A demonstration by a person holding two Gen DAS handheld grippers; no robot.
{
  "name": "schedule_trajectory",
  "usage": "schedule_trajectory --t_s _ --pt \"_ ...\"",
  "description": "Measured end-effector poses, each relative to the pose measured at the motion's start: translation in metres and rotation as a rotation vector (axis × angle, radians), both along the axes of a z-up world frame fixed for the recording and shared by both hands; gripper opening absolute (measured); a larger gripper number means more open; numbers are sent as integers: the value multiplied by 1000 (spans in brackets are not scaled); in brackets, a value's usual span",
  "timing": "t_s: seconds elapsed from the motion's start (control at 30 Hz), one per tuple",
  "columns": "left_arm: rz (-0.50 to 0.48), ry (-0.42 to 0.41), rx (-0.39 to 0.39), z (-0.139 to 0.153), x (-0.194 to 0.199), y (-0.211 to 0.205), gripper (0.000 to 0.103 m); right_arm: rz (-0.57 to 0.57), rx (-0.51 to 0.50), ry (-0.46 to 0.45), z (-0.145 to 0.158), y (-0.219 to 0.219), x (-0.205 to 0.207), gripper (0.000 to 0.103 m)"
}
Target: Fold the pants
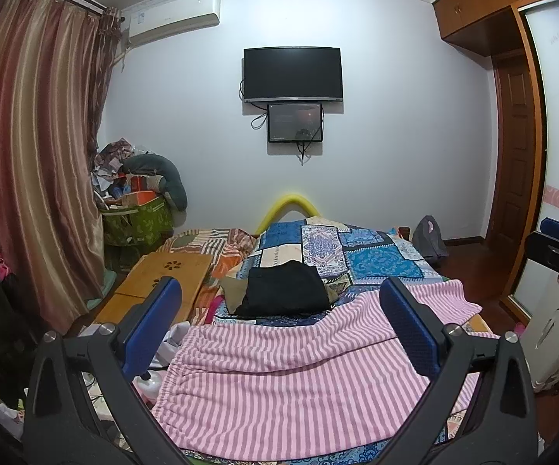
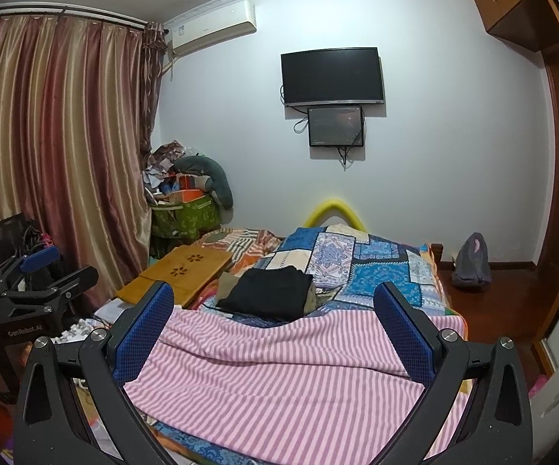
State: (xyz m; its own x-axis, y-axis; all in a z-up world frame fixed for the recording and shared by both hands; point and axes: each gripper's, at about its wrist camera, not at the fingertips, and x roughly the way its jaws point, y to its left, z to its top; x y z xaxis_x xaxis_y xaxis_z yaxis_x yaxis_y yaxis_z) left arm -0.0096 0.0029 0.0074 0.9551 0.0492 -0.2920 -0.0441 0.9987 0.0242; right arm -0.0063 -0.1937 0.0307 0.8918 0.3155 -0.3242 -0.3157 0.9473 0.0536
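- Pants (image 1: 279, 379), pink and white striped, lie spread on the near end of the bed (image 1: 376, 259), just below and ahead of both grippers; nothing is lifted off the bedding.
- At the left, the gathered elastic waistband sits at the pants' near-left edge in the left wrist view, so the waist end falls on the left gripper's side.
- Left gripper (image 1: 279, 321) hovers above that waist half with its blue-padded fingers (image 1: 151, 321) spread wide and nothing between them.
- The long axis, as far as I can judge, runs from the waistband at near left across to the far right, where the cloth spreads toward the bed's right edge; the stripes run across that line.
- A ridge crosses the middle of the fabric from left to right; whether it marks one leg lying over the other cannot be told.
- Right gripper (image 2: 275, 329) hangs over the right half, its jaws also held apart and empty, and is the nearer one to the leg end.
- Beyond the pants, toward the far side, a folded black garment (image 1: 285, 290) rests on the patchwork quilt, apart from the striped cloth.
- My reading: each gripper is nearest its own end, so a lengthwise fold would call for the right one to carry the leg end left toward the waist.
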Motion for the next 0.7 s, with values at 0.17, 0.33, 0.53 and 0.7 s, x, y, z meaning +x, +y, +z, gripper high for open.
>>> schedule_trajectory --t_s 0.17,0.33,0.53,0.7 --pt "0 0 0 0 -1 0 103 11 8 1 -2 -6 2 103" --pt "-3 0 -3 -2 -1 -1 103 19 11 1 -2 -4 1 103" --pt "-6 7 -10 -3 1 1 103 21 11 5 0 -5 3 103" --pt "-8 10 -12 -3 3 2 103 20 8 5 0 -4 3 103"
